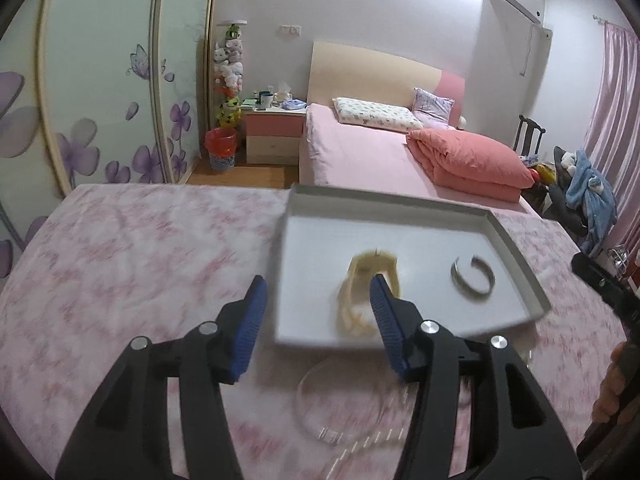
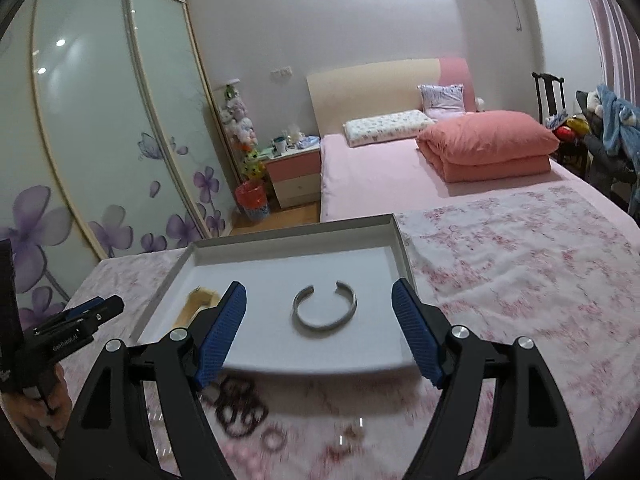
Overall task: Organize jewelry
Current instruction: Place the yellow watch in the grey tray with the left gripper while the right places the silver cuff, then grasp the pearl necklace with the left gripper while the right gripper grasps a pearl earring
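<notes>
Both jaws stand spread and empty. The right hand-held gripper [image 2: 318, 330] hangs above the tray's near edge [image 2: 320, 370], with dark hair ties [image 2: 236, 410] just below on the surface, nearer to it than to the left hand-held gripper [image 1: 318, 322]. Silver bangle [image 2: 325, 310] and pale bracelet [image 1: 362, 298] lie inside the tray.

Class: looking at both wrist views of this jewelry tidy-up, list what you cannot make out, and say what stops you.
- Cream beaded piece in the shallow white tray: left wrist view, motion-blurred, partly behind a blue finger pad.
- Dark hair ties and pink beads on the floral cloth: right wrist view, blurred.
- Clear hoop: left wrist view, faint.
</notes>
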### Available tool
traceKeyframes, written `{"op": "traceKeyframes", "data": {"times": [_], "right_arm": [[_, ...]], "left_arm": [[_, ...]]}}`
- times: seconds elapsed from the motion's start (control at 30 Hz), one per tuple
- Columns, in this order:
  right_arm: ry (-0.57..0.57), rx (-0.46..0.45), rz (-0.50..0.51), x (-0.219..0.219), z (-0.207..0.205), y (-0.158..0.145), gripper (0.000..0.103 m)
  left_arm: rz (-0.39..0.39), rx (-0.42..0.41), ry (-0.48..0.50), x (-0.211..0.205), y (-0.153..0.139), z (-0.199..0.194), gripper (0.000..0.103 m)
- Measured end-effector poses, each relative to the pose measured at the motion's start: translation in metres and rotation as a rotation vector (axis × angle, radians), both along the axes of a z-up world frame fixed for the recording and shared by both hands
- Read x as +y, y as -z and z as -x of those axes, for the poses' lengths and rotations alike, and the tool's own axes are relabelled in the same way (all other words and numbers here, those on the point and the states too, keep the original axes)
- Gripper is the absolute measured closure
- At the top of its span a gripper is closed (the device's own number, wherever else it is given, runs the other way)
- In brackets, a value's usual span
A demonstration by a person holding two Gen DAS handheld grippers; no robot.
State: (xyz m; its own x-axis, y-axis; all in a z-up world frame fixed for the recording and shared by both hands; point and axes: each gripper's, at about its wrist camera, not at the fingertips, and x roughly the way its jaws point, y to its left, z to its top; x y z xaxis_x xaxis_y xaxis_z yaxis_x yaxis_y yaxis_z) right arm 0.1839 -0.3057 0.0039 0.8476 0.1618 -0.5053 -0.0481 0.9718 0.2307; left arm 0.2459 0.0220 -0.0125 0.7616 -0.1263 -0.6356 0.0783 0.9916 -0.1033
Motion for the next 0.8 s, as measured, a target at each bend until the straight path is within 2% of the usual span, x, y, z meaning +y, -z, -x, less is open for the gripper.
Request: {"op": "traceKeyframes", "data": {"times": [0.2, 0.33, 0.47, 0.63, 0.8], "right_arm": [[-0.024, 0.015, -0.006, 0.001, 0.039, 0.008, 0.028], [-0.032, 0.032, 0.009, 0.005, 0.057, 0.02, 0.028], [-0.048, 0.05, 0.003, 0.007, 0.068, 0.028, 0.028], [-0.052, 0.048, 0.022, 0.008, 0.076, 0.029, 0.028], [-0.045, 0.053, 0.022, 0.005, 0.077, 0.032, 0.028]], "left_arm": [[-0.014, 0.064, 0.028, 0.017, 0.021, 0.049, 0.052], [-0.043, 0.114, 0.096, 0.006, 0.039, 0.071, 0.063], [-0.061, 0.177, 0.147, -0.009, 0.057, 0.074, 0.076], [-0.1, 0.206, 0.162, -0.021, 0.072, 0.077, 0.08], [-0.133, 0.196, 0.147, -0.026, 0.073, 0.074, 0.084]]}}
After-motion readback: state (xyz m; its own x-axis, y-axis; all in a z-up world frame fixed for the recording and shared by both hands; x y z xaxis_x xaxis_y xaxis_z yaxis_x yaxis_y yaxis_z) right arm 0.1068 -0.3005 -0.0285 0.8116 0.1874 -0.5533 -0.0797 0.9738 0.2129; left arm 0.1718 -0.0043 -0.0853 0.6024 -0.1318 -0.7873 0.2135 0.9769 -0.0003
